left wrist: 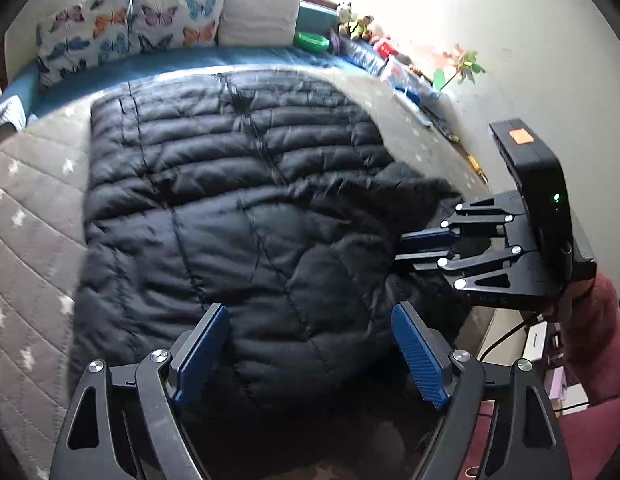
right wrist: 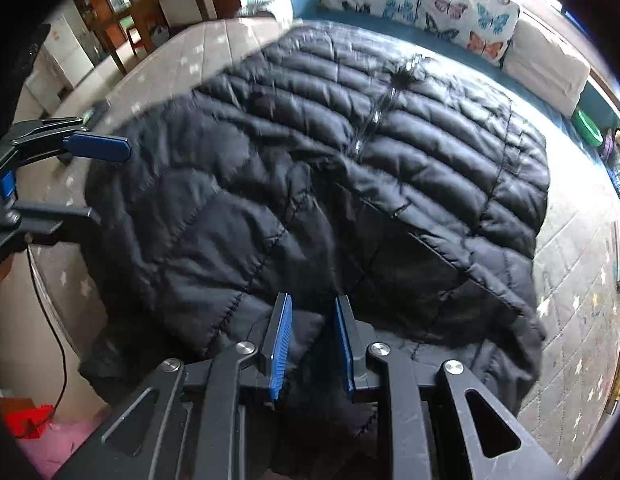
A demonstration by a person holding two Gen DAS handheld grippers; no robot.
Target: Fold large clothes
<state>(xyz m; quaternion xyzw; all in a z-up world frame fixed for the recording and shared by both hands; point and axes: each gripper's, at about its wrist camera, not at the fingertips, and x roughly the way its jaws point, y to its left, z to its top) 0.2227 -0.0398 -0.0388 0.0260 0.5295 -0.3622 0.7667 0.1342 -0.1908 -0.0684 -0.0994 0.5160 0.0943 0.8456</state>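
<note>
Jacket (left wrist: 237, 208), black and quilted, lies spread flat over the middle of a grey star-patterned bedspread (left wrist: 25, 216), its zip running from centre toward 12 o'clock in the left wrist view. Part of the near edge looks folded over the body, though blur keeps the layers from reading clearly.

The left gripper (left wrist: 310, 354) hovers above the near edge at 6 o'clock, fingers pointing toward the pillows, blue pads wide apart with only jacket fabric seen between them and nothing gripped. In the right wrist view it shows at 9 o'clock, level and reaching over the jacket's side.

The right gripper (right wrist: 312, 346) sits low at 6 o'clock of its own view, pads narrowly apart with dark fabric between them; whether they pinch it I cannot tell. From the left view it enters at 3 o'clock, lying sideways with fingers aimed at the jacket's edge, held by a hand (left wrist: 574, 296) in a pink sleeve.

Butterfly pillows (left wrist: 125, 20) line the far end at 11 o'clock, a white pillow (left wrist: 257, 16) beside them.
</note>
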